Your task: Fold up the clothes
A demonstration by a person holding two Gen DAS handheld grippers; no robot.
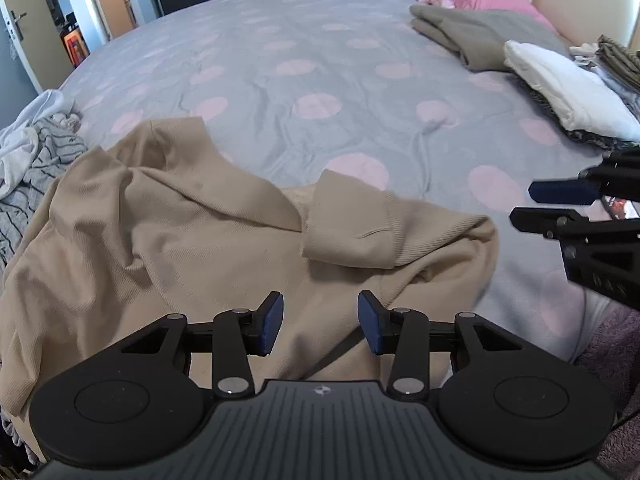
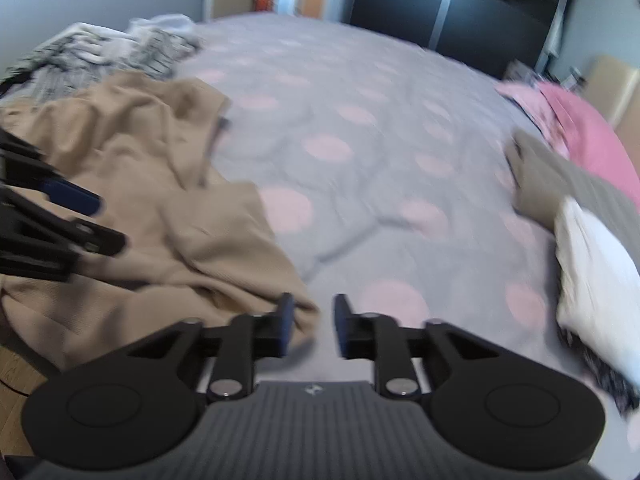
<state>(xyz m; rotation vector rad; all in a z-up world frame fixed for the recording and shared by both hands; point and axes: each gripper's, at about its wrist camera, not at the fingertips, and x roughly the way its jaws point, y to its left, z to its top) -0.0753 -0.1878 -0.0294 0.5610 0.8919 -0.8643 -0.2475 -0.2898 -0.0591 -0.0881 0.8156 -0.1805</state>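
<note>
left claw open over beige sweater | right claw open (blurred, seemingly empty)

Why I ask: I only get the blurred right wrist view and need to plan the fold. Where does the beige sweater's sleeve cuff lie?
Observer: In the left wrist view the sleeve cuff is folded back onto the beige sweater and rests on its body.
Operator: Is the left gripper holding fabric?
Observer: No. The left gripper is open over the near part of the sweater, with nothing between its pads.
Operator: Is anything beyond the white folded garment?
Observer: Yes, a striped olive piece lies just behind the white folded garment.
</note>
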